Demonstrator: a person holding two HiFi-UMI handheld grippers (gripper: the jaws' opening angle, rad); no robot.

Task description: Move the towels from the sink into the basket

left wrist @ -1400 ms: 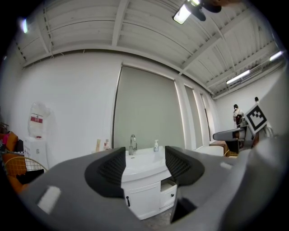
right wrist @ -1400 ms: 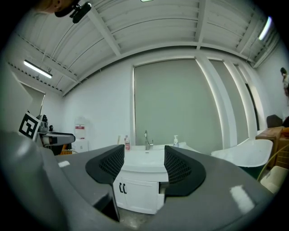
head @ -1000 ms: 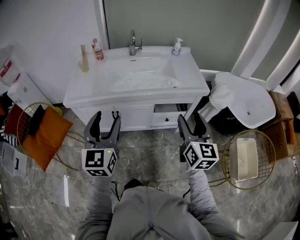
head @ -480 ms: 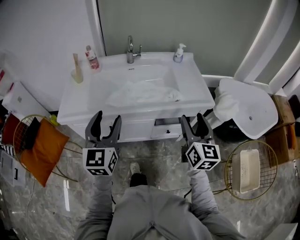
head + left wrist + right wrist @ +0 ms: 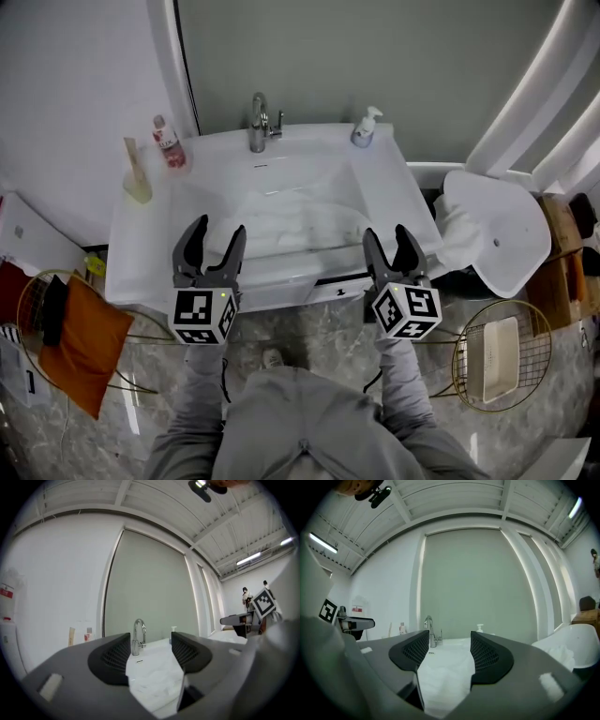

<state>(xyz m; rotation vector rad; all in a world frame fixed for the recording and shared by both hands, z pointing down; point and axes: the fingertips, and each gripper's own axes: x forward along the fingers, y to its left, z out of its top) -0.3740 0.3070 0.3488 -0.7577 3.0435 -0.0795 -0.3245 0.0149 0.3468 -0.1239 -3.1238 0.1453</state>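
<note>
Down to the left of your left gripper (image 5: 214, 244), a left wire basket (image 5: 28, 291) stands on the floor with an orange cushion (image 5: 84, 337) in it. That gripper's jaws stand apart with nothing between them. Beyond its tips lies a bare stretch of the sink (image 5: 141, 253) counter. A tube (image 5: 136, 173) and a red-labelled bottle (image 5: 167, 142) stand far ahead at the back left corner.

The towels (image 5: 300, 220) lie in the basin, ahead of both grippers and between their lines. They are white and crumpled into soft folds that trail towards the right side of the basin. They are so pale against the white basin that you cannot count them. The faucet (image 5: 258, 122) rises straight beyond them.

Your right gripper (image 5: 387, 248) is also spread wide and holds nothing. A soap dispenser (image 5: 366, 127) stands far ahead of it on the back rim.

The sink's front edge runs right under both sets of tips. The floor around your feet is open marble.

Just right of the right gripper, a white seat (image 5: 502, 234) with a white cloth (image 5: 455, 220) crowds the sink's right edge. Further right and down, the right wire basket (image 5: 534, 361) holds a white tray (image 5: 492, 356).
</note>
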